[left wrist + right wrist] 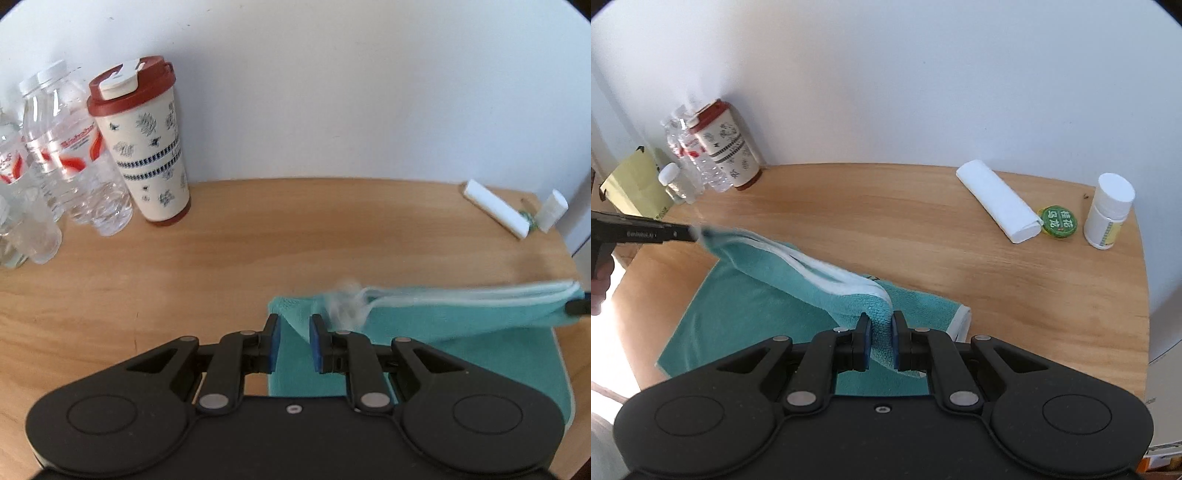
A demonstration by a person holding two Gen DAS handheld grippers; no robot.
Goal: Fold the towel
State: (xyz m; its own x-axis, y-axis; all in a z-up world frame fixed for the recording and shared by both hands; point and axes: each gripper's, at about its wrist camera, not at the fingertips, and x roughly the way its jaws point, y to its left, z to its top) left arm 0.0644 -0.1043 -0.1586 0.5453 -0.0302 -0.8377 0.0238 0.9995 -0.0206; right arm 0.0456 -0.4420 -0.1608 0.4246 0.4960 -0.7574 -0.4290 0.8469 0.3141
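On the wooden table point(923, 229) lies the teal towel point(738, 314), its white-trimmed edge lifted off the lower layer and stretched between the two grippers. Right gripper point(881, 339) is pinched tight on a bunched corner. Left gripper point(293, 341) has its blue pads parted with nothing clearly between them (the right-wrist view shows its tip at the towel's other corner, blurred).

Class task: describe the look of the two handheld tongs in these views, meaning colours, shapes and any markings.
Both the left tongs and the right tongs are matte black, with a broad body bearing two round discs, hinged link arms with silver pivot pins, and blue pads on the fingers. Seen from the right wrist view, the left tongs show small white lettering, too blurred to read.
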